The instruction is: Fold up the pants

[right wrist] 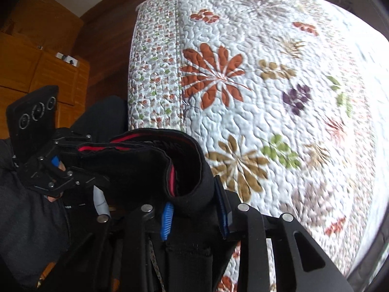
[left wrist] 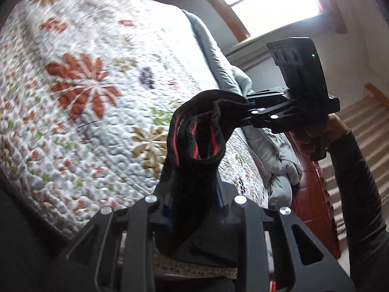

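The left gripper [left wrist: 194, 170] is clamping one side of the black fabric pants with red inner stripes [left wrist: 194, 131], held in the air above the white floral quilted bedspread [left wrist: 85, 73]. The right gripper [right wrist: 194, 209] is pinching the waistband's other side. The step in hand is probably lifting the garment clear; next it likely needs spreading flat on the quilt for a fold.
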### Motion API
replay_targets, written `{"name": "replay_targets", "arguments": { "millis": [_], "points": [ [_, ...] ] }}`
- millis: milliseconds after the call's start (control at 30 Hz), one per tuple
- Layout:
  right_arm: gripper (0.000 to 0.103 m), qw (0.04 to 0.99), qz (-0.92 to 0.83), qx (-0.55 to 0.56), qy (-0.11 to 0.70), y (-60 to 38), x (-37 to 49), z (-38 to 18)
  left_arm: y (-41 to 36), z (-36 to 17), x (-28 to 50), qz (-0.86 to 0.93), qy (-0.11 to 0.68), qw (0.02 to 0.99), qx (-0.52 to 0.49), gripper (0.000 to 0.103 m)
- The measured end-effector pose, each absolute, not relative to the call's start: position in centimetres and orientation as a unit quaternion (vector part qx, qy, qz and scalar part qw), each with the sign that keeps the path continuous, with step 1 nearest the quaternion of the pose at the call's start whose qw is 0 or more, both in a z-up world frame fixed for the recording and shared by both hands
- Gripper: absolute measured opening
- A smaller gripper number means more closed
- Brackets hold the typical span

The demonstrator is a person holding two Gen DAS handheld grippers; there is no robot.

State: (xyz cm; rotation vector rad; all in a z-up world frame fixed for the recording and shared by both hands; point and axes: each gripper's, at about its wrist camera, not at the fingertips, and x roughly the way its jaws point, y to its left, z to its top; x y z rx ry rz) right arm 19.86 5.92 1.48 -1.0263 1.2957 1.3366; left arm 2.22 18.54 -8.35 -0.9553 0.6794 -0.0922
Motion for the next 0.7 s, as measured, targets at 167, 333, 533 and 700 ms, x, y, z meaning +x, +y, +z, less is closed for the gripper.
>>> {"name": "replay_targets", "arguments": {
  "millis": [167,333,533,700],
  "points": [
    [0.028,0.527,0.52,-0.424,0.522,0.7,19.1,4.6,14.1,-4.6,3.2,-0.083,0.314,0.853,-0.409,0.024],
    [0.026,0.56,0.497,-0.42,0.512,-4.1,18.3,6.5,9.9,-2.5,3.9,-0.118,0.308,0.867,-0.373,0.024],
    [0.025,0.587,0.478,-0.421,0.499,-8.8,17.1,7.6,5.9,-1.3,4.1,-0.147,0.311,0.873,-0.344,0.024],
    [0.024,0.605,0.461,-0.428,0.488,-12.4,16.2,7.7,2.8,-1.1,4.5,-0.166,0.314,0.877,-0.323,0.024]
  ]
}}
